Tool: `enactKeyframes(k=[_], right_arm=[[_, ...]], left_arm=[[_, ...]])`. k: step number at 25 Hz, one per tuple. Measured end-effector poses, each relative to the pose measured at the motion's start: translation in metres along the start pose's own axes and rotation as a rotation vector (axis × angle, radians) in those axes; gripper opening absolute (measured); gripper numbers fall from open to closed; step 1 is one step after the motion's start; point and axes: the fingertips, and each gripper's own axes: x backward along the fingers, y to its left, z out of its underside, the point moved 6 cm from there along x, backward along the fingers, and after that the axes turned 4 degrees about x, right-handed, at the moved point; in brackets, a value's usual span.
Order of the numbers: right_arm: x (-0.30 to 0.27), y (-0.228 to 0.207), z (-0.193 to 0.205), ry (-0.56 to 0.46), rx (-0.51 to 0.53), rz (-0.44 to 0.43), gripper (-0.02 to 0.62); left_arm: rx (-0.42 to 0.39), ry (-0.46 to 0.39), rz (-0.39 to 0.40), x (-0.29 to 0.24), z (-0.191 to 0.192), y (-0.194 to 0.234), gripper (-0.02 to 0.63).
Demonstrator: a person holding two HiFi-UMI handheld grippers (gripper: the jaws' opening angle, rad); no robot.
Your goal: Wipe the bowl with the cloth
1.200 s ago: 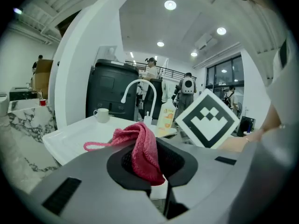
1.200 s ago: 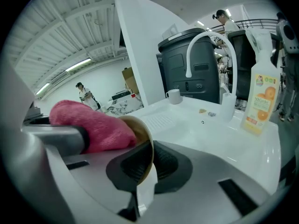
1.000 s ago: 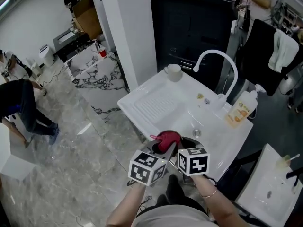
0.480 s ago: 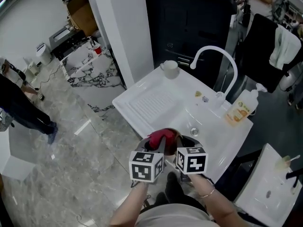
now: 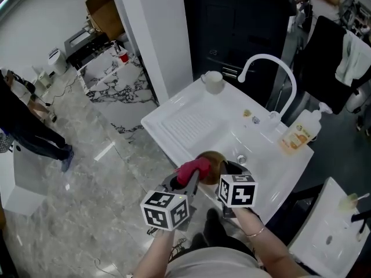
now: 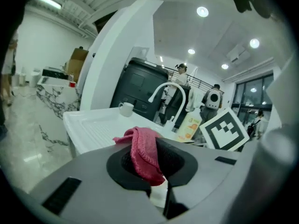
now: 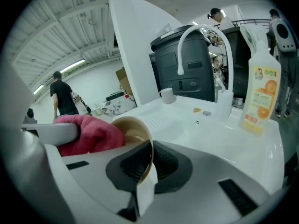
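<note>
A small tan bowl (image 5: 211, 163) is held tilted on its side over the front edge of the white sink (image 5: 191, 126). My right gripper (image 5: 227, 175) is shut on the bowl (image 7: 135, 141), its jaws clamping the rim. My left gripper (image 5: 186, 185) is shut on a red cloth (image 5: 192, 169), whose bunched end lies against the bowl's open side. In the left gripper view the cloth (image 6: 144, 154) hangs out from between the jaws. From the right gripper view the cloth (image 7: 88, 134) sits just left of the bowl.
A white curved faucet (image 5: 269, 74) rises behind the basin, with an orange soap bottle (image 5: 299, 133) to its right. A white mug (image 5: 213, 81) stands at the sink's far corner. Dark cabinets stand behind. A person (image 5: 26, 129) stands on the marble floor at left.
The left gripper has shifted left and drawn the red cloth off the bowl's top toward its left side, so the tan bowl now shows. The right gripper has barely moved.
</note>
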Motion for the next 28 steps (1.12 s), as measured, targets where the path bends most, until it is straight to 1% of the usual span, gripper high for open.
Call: enactKeyframes(k=[1, 2, 3, 5, 7, 12, 14, 18, 20, 23, 28], right_arm=[[0.000, 0.003, -0.001, -0.006, 0.010, -0.007, 0.015], [0.002, 0.007, -0.001, -0.012, 0.017, -0.015, 0.015], [0.004, 0.010, -0.003, -0.019, 0.024, -0.022, 0.015], [0.009, 0.018, -0.006, -0.032, 0.044, -0.032, 0.015], [0.015, 0.024, -0.009, -0.040, 0.064, -0.038, 0.017], [0.023, 0.027, -0.006, -0.041, 0.094, -0.038, 0.021], [0.025, 0.025, -0.005, -0.037, 0.096, -0.031, 0.028], [0.025, 0.017, -0.002, -0.038, 0.064, -0.010, 0.029], [0.024, 0.011, -0.001, -0.039, 0.046, 0.007, 0.026], [0.023, 0.003, 0.001, -0.033, 0.025, 0.020, 0.023], [0.019, -0.002, 0.005, -0.026, 0.001, 0.024, 0.021]], left_arm=[[0.023, 0.016, 0.043, -0.002, 0.001, -0.004, 0.046], [0.045, 0.035, 0.070, -0.004, 0.002, -0.007, 0.046], [0.060, 0.058, 0.079, -0.007, 0.003, -0.009, 0.046], [0.062, 0.113, 0.064, -0.012, 0.006, -0.010, 0.046], [0.038, 0.158, 0.036, -0.017, 0.009, -0.011, 0.046], [-0.015, 0.200, -0.022, -0.030, 0.017, -0.012, 0.046], [-0.052, 0.219, -0.050, -0.035, 0.018, -0.013, 0.046], [-0.146, 0.231, -0.120, -0.038, 0.020, -0.016, 0.046], [-0.174, 0.231, -0.148, -0.036, 0.023, -0.016, 0.046], [-0.178, 0.228, -0.172, -0.031, 0.025, -0.012, 0.046], [-0.168, 0.215, -0.179, -0.019, 0.026, -0.006, 0.046]])
